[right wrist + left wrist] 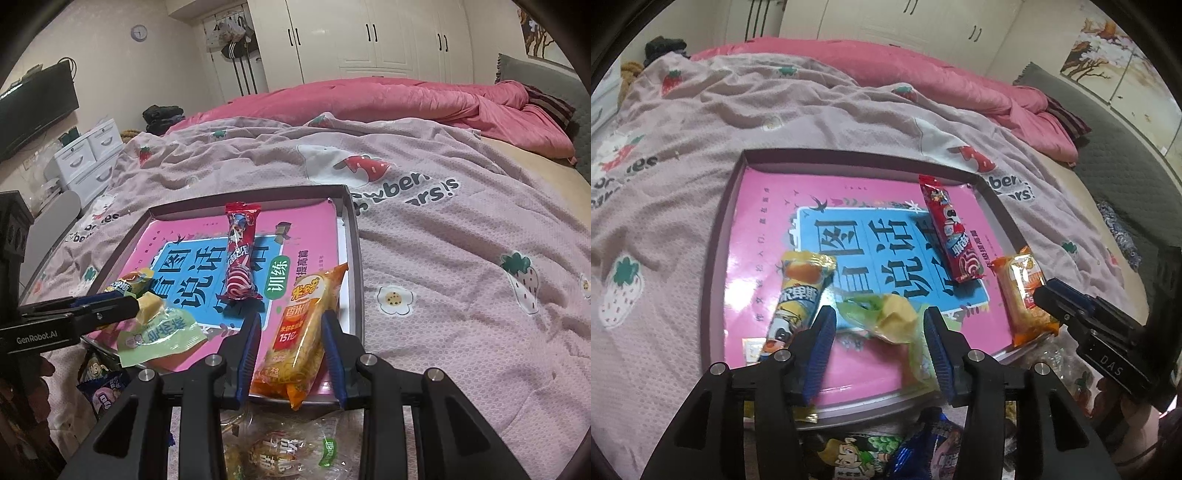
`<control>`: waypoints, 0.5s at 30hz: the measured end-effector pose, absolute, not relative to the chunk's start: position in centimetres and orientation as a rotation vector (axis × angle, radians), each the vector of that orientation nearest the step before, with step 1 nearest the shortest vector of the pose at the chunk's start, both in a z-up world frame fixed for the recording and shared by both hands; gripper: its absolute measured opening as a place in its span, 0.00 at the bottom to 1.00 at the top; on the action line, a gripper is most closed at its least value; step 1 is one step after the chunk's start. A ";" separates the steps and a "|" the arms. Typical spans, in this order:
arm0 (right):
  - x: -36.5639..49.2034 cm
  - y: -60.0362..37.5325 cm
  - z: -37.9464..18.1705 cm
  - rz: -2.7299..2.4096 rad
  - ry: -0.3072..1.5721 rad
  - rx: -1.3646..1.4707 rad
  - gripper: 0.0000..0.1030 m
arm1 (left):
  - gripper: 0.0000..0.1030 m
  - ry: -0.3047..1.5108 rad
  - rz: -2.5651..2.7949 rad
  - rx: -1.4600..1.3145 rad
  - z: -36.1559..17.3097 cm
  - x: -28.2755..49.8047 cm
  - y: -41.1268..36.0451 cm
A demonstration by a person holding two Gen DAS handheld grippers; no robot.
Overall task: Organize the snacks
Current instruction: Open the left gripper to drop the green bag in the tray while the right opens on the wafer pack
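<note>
A shallow box tray with a pink and blue book cover inside lies on the bed. In it lie a red snack stick, a yellow-orange snack stick, an orange rice-cracker pack and a green-yellow pack. My left gripper is open, its jaws either side of the green-yellow pack. My right gripper is open around the orange pack, which lies at the tray's near right corner. The red stick lies in the middle.
More snack packs lie on the pink strawberry blanket in front of the tray: a green cartoon pack, a blue pack and a clear pack. A pink duvet is bunched at the bed's far side.
</note>
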State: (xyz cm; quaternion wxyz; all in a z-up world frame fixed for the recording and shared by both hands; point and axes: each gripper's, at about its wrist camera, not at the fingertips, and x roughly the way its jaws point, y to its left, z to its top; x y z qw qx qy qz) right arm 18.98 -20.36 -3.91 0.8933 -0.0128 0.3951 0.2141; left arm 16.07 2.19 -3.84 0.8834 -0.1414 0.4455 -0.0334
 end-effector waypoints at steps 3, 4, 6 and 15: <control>19.0 -20.5 -3.8 0.443 0.817 -0.022 0.33 | 0.50 0.937 -0.073 -0.273 -3.7 15.7 2.2; 19.0 -20.6 -3.7 0.444 0.816 -0.019 0.33 | 0.50 0.941 -0.075 -0.264 -3.8 15.5 2.1; 19.0 -20.7 -3.6 0.444 0.812 -0.011 0.33 | 0.50 0.954 -0.070 -0.213 -3.9 15.1 1.7; 18.8 -20.8 -3.2 0.448 0.803 -0.007 0.33 | 0.50 0.982 -0.094 -0.131 -4.7 14.7 -0.5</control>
